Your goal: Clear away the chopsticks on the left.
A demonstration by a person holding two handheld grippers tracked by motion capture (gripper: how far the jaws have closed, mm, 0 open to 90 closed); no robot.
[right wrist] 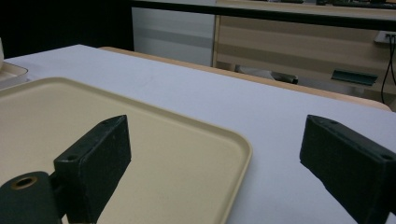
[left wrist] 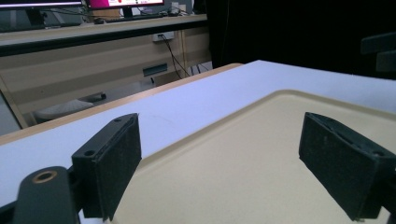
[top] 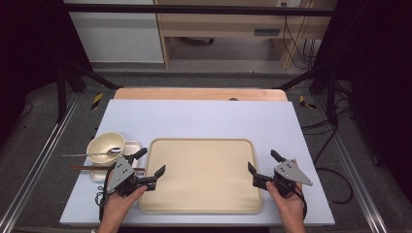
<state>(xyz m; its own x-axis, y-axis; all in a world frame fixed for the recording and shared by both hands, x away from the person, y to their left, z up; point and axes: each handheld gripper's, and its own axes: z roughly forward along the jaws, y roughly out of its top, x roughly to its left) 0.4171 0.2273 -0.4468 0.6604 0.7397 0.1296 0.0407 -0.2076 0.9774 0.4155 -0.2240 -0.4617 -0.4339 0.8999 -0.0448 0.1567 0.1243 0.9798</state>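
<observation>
At the bottom of the high view, a person's two hands are holding black two-jaw grippers over a pale blue table top (top: 204,114). The left gripper (top: 149,163), lower left of the frame, is sitting with its jaws spread wide and nothing between them, straddling the left rim of a large beige rectangular plastic tray (top: 201,174). The right gripper (top: 265,162), lower right, is likewise gaping open and empty at the tray's right rim. The tray is lying flat in the lower centre of the frame, between the two tools. Just left of it, a cream round bowl (top: 105,145) is holding a silver metal spoon (top: 92,154), beside a small shallow white dish (top: 132,145), with dark wooden chopsticks (top: 85,168) lying in front. Farther off, at the top of the frame, a light wooden desk (top: 218,24) is standing.
</observation>
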